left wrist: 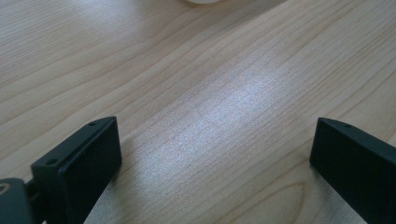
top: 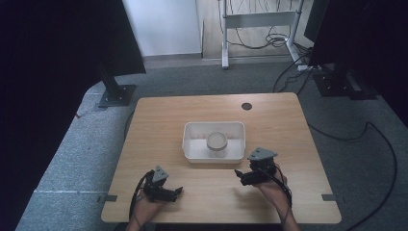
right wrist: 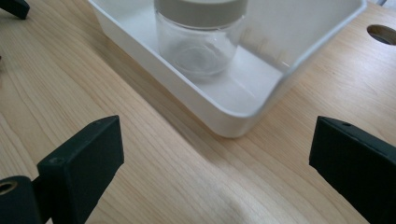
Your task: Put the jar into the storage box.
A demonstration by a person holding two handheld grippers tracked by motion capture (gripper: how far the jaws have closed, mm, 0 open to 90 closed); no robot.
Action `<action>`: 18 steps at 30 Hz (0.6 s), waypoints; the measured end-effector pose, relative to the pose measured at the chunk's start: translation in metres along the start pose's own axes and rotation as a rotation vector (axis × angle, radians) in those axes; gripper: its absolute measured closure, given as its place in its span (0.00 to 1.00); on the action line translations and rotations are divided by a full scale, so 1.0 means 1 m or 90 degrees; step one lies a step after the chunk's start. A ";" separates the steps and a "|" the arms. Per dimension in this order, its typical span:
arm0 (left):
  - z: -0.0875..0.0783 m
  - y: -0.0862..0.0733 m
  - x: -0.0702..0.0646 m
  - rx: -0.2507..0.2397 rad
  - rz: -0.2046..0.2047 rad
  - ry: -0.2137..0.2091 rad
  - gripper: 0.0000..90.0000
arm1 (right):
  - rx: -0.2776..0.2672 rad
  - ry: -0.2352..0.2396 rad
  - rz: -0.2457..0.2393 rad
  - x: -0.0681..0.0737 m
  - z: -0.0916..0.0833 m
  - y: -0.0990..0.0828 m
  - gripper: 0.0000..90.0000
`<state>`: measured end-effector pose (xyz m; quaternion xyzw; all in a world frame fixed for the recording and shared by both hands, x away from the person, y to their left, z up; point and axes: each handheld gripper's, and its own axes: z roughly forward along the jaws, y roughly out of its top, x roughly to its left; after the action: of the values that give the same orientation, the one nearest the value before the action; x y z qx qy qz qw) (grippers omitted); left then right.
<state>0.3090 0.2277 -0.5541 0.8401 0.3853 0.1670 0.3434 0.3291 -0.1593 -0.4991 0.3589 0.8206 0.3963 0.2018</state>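
Observation:
A white rectangular tray point(top: 192, 149) sits at the middle of the wooden table. A clear glass jar point(top: 217, 144) with a pale grey lid stands upright inside it. In the right gripper view the jar point(right wrist: 198, 46) rises behind the tray's near wall point(right wrist: 224, 116). My left gripper point(top: 178, 191) rests low near the table's front edge, left of the tray, open over bare wood point(left wrist: 215, 112). My right gripper point(top: 238, 175) hovers just in front of the tray's right corner, open and holding nothing.
A round cable hole point(top: 247, 106) lies in the table top near the far edge. Dark stands point(top: 115, 91) and cables point(top: 375, 139) lie on the grey carpet around the table. A white frame point(top: 260, 19) stands at the back.

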 end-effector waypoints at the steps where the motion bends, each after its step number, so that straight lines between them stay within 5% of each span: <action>1: 0.000 0.000 0.000 0.000 0.000 0.000 0.02 | 0.000 -0.002 0.001 -0.001 -0.001 -0.001 0.03; 18: 0.000 0.000 0.000 0.000 0.000 0.000 0.02 | 0.007 -0.031 0.020 -0.013 -0.022 -0.026 0.03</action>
<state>0.3089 0.2276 -0.5541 0.8399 0.3855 0.1670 0.3435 0.3125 -0.1912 -0.5059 0.3826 0.8117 0.3861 0.2136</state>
